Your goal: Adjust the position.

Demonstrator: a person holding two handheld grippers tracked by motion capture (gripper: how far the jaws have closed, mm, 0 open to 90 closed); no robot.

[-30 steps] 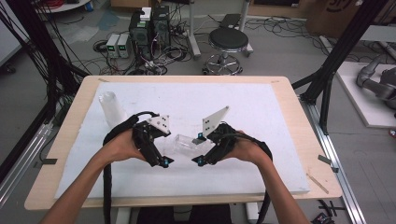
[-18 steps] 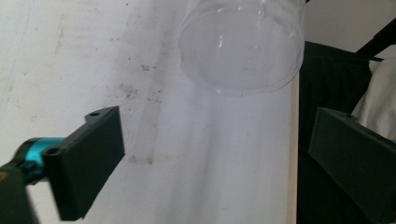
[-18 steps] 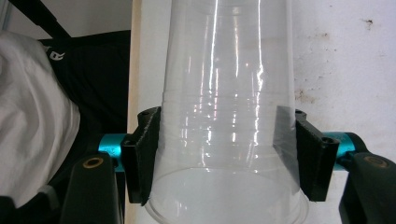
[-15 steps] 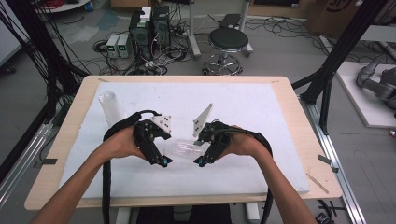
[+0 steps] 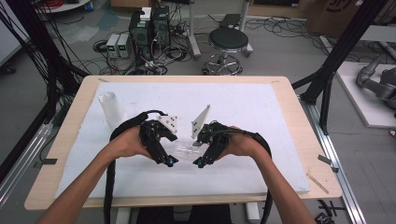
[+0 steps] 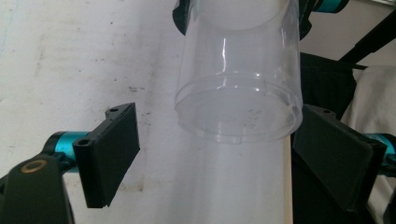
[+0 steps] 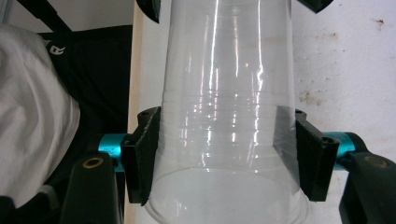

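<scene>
A clear plastic cup [image 5: 185,149] lies level above the white mat, between my two grippers. My right gripper [image 5: 201,162] is shut on its wide rim end, and its pads [image 7: 142,154] press both sides of the cup [image 7: 229,93]. My left gripper [image 5: 169,161] stands around the cup's base [image 6: 238,88]. Its jaws have just been closing, with the base between them. The jaw at the left [image 6: 112,154] of the left gripper view still stands apart from the wall, while the other is close against it. Both grippers [image 6: 224,156] [image 7: 227,154] face each other.
A stack of clear cups [image 5: 111,108] stands upright at the mat's back left. The white mat [image 5: 261,112] covers most of the wooden table [image 5: 299,116]. Black cables trail from both grippers towards the front edge. A stool [image 5: 228,41] stands beyond the table.
The left gripper's jaws have narrowed around the cup's base. The right gripper has rolled a little, so its grey plate stands more upright. Both hands stay in place.
</scene>
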